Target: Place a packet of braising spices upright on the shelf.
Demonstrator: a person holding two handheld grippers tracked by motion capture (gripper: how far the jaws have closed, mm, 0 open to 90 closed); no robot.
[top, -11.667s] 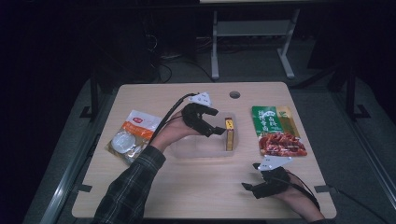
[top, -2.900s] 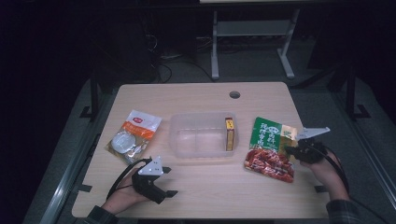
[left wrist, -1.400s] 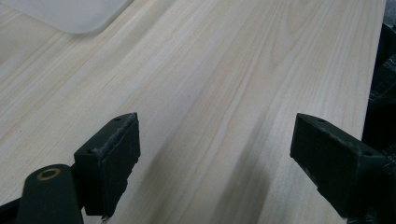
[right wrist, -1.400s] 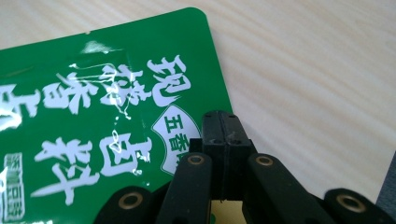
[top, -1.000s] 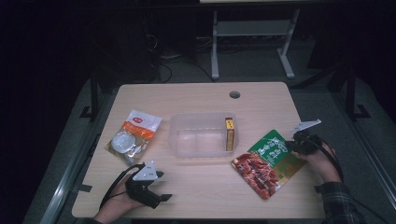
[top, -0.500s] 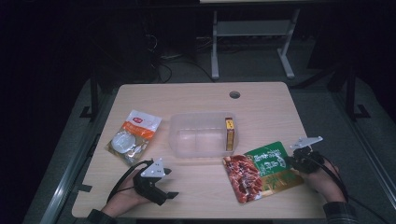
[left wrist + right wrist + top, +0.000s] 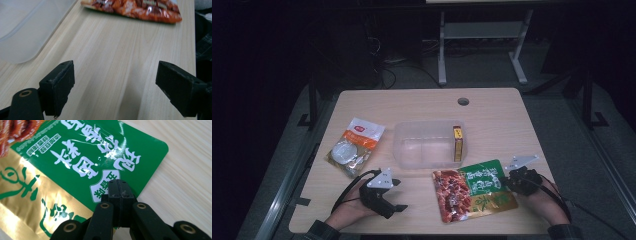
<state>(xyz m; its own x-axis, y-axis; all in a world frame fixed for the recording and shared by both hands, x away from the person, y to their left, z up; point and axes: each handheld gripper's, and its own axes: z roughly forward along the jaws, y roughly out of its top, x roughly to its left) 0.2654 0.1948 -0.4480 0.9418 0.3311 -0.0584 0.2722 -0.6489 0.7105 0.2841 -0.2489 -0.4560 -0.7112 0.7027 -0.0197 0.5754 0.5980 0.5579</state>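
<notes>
A green, gold and red snack pouch (image 7: 472,192) lies flat on the table's front right part, its red end pointing left. My right gripper (image 7: 504,181) is at the pouch's right edge and is shut on the green corner. The right gripper view has its jaws (image 7: 119,187) pressed together over the green pouch (image 7: 75,165). My left gripper (image 7: 398,197) rests open near the front left edge with nothing between its fingers. In its own view the left gripper (image 7: 120,82) frames bare wood, with the pouch (image 7: 135,8) farther off.
A clear plastic container (image 7: 427,145) sits mid-table with a yellow box (image 7: 457,143) standing against its right wall. A white and orange packet (image 7: 354,146) lies at the left. A cable hole (image 7: 463,101) is at the back. The container's corner (image 7: 27,25) appears in the left gripper view.
My right gripper has pulled the pouch left and toward the front edge, turning it so the red end points left. The left gripper has barely moved.
</notes>
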